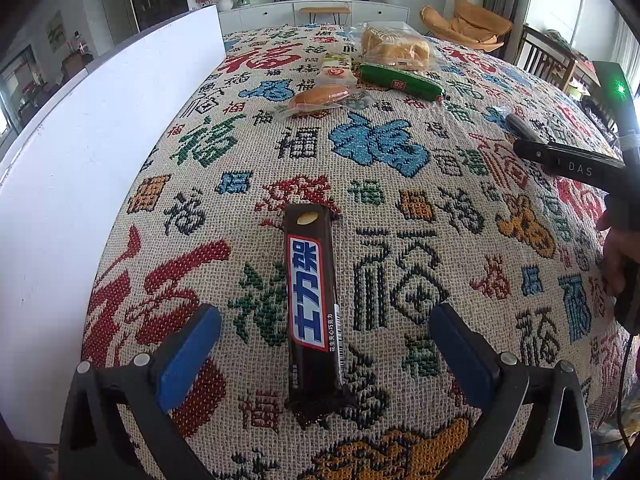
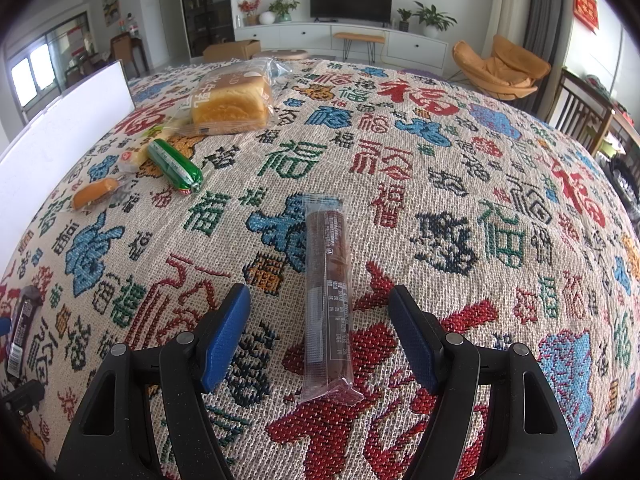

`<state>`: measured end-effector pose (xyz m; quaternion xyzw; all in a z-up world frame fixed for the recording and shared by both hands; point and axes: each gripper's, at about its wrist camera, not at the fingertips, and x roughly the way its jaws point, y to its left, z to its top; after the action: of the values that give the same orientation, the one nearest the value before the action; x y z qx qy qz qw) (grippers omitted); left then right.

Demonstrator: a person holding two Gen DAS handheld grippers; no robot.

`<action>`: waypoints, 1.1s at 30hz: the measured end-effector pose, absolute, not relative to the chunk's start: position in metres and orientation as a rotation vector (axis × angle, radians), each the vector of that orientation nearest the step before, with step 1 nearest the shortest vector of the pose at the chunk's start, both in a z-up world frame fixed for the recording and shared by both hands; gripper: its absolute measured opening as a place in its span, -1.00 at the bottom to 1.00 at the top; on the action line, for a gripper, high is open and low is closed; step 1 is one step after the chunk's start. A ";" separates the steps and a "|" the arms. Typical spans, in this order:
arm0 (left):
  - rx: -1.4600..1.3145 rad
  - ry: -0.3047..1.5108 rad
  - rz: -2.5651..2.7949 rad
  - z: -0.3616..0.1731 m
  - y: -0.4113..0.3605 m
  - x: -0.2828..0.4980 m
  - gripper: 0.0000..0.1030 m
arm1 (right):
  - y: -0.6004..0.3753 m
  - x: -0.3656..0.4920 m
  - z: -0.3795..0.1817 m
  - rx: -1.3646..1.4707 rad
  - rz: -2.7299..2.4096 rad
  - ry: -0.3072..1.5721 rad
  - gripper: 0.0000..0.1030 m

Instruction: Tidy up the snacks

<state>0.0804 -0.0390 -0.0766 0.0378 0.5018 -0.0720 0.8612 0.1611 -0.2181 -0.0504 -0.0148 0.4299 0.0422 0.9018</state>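
Left gripper (image 1: 324,344) jaws wide apart, nothing gripped; dark chocolate bar (image 1: 314,312) lies lengthwise on the patterned tablecloth (image 1: 400,208) between the blue pads (image 1: 188,356), touching neither. Right gripper (image 2: 320,332) likewise spread, not gripping; brown snack stick in clear wrapper (image 2: 329,296) lies lengthwise between its pads (image 2: 224,336), clear of both.

Landmark = green sausage pack (image 1: 400,82), far end of the cloth from both grippers. In the left wrist view: small round bun in clear wrap (image 1: 320,96) just nearer and left of it, pale wrapped cake (image 1: 336,68) just left, bagged bread loaf (image 1: 396,48) just behind, touching or nearly so. White board (image 1: 100,152) stands along the cloth's left edge, well left of the pack. In the right wrist view, the chocolate bar sits at the frame's left edge, well nearer than the pack.
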 end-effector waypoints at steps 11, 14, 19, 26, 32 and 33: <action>-0.048 1.132 -0.272 -0.048 0.005 0.079 0.98 | -0.225 0.174 -0.044 0.024 0.187 1.009 0.59; -0.012 1.129 -0.252 -0.047 -0.004 0.081 0.92 | -0.237 0.189 -0.036 0.131 0.248 1.109 0.56; 0.091 1.155 -0.166 -0.061 -0.025 0.090 0.18 | -0.244 0.218 -0.027 0.182 0.267 1.266 0.55; 0.050 1.096 -0.169 -0.055 -0.023 0.086 -0.64 | -0.225 0.231 -0.027 -0.019 0.257 1.331 0.51; -0.104 1.028 -0.209 -0.026 0.001 0.075 -0.66 | -0.218 0.225 -0.037 -0.113 0.200 1.311 -0.63; -0.137 1.012 -0.218 -0.019 0.006 0.072 -0.66 | -0.220 0.223 -0.035 -0.083 0.211 1.313 -0.64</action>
<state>0.0717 0.0063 -0.0187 -0.0653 0.4832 -0.1042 0.8668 0.2234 -0.2204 -0.0354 -0.0387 0.6092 0.0979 0.7860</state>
